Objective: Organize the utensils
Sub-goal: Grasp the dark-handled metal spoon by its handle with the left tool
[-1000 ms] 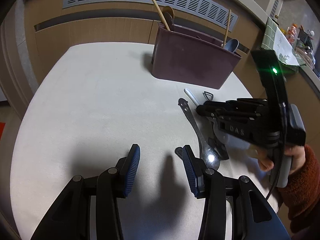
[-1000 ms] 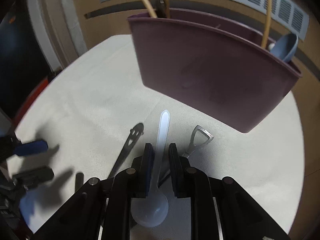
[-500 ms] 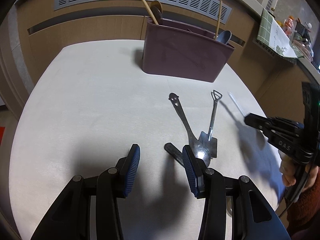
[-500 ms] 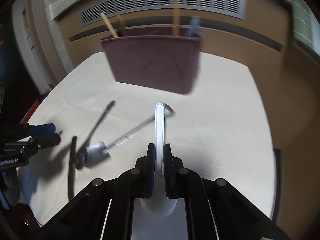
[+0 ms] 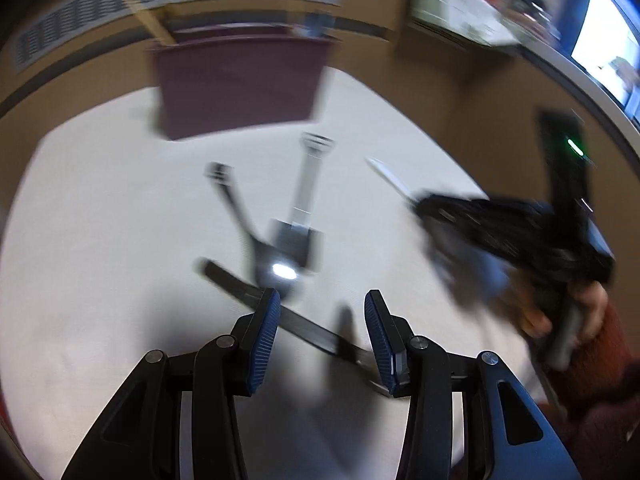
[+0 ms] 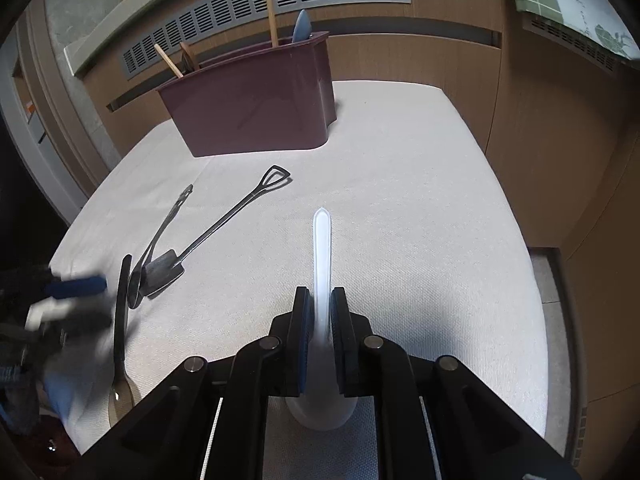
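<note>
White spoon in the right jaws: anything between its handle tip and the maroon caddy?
Nothing. In the right wrist view only bare tablecloth lies between the white spoon and the maroon caddy; the shovel-shaped spoon lies off to the left.

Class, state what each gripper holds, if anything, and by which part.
Right gripper: white spoon, gripped on its handle near the bowl. Left gripper: open, nothing held.

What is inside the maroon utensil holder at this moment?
Sticking out of the maroon utensil holder: a tall wooden stick and a blue spoon at one end, two shorter wooden handles at the other. Its wall hides their lower ends and anything shorter.
</note>
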Demonstrator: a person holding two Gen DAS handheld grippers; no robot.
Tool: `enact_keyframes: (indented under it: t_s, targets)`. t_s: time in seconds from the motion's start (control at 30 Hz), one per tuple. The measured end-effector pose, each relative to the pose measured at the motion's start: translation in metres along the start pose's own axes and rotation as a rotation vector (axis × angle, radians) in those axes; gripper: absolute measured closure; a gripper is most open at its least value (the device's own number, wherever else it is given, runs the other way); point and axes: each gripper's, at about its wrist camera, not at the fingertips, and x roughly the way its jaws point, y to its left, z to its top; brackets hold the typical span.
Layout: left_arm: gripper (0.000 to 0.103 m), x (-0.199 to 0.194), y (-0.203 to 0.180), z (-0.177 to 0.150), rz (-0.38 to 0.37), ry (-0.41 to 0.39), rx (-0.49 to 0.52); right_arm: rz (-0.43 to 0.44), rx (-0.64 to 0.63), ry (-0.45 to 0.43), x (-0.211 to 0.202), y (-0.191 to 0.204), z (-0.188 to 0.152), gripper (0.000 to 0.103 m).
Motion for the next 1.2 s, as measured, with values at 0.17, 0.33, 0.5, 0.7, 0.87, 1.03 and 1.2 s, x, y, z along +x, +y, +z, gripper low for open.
enact_keyframes:
  t_s: [0.17, 0.33, 0.5, 0.7, 0.87, 1.03, 1.2]
  targets:
    - [0.059, 0.013, 0.004, -0.006, -0.027, 0.131, -0.131, -0.069, -0.02, -0.042, -0.015, 0.0, -0.005, 0.092]
    - [0.059, 0.018, 0.007, 0.002, -0.015, 0.159, -0.205, -0.122, -0.058, -0.08, -0.027, 0.004, -0.011, 0.092]
    - [0.059, 0.033, -0.015, 0.015, 0.118, 0.152, -0.107, -0.126, -0.046, -0.067, -0.024, 0.003, -0.012, 0.092]
    - [0.057, 0.037, -0.024, 0.012, 0.208, 0.096, 0.036, -0.166, -0.043, -0.046, -0.021, 0.003, -0.014, 0.092]
    - [0.057, 0.022, 0.005, 0.005, 0.202, 0.084, 0.042, -0.144, -0.047, -0.039, -0.021, 0.007, -0.015, 0.092]
    - [0.06, 0.002, 0.054, -0.002, 0.202, 0.064, -0.068, -0.112, -0.037, -0.028, -0.021, 0.009, -0.014, 0.092]
    - [0.062, -0.006, 0.09, 0.002, 0.117, 0.024, -0.232, -0.097, -0.042, -0.004, -0.014, 0.014, -0.016, 0.092]
